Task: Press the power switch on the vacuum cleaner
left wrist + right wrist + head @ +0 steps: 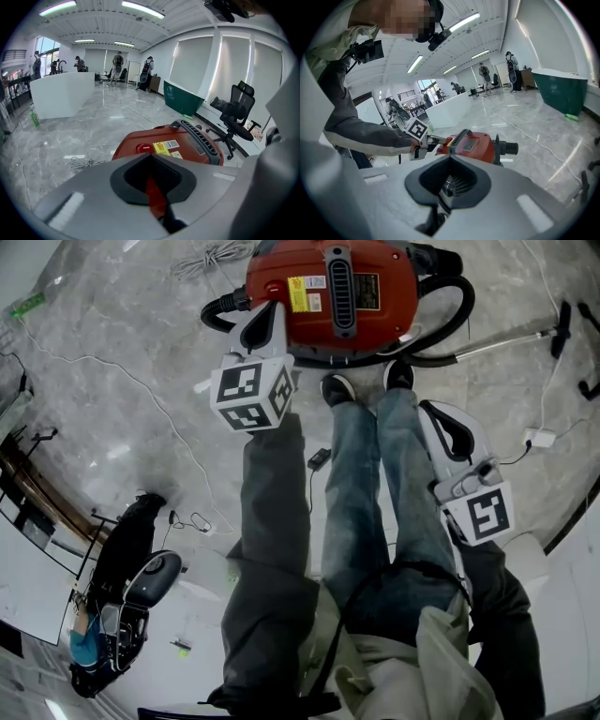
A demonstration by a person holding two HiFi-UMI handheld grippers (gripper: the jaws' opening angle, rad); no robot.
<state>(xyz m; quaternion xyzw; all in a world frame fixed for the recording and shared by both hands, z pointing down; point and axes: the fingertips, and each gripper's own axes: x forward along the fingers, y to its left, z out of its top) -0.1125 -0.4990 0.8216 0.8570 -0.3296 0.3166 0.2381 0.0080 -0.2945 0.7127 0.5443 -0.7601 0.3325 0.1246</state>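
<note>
Bright ceiling strip lights (143, 9); glossy floor (122, 343) glare; fisheye edges.

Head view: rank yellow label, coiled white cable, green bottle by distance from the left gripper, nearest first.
From the left gripper:
1. yellow label, just to its right, on the vacuum cleaner.
2. coiled white cable, on the floor at top left.
3. green bottle, at the far left edge.

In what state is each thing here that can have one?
Vacuum cleaner: upright on the floor, hose attached.
Round button: uncovered; on or off cannot be told.
Left hand-held gripper: jaws together, empty, tip near the round button.
Right hand-held gripper: jaws together, empty, low beside the leg.
</note>
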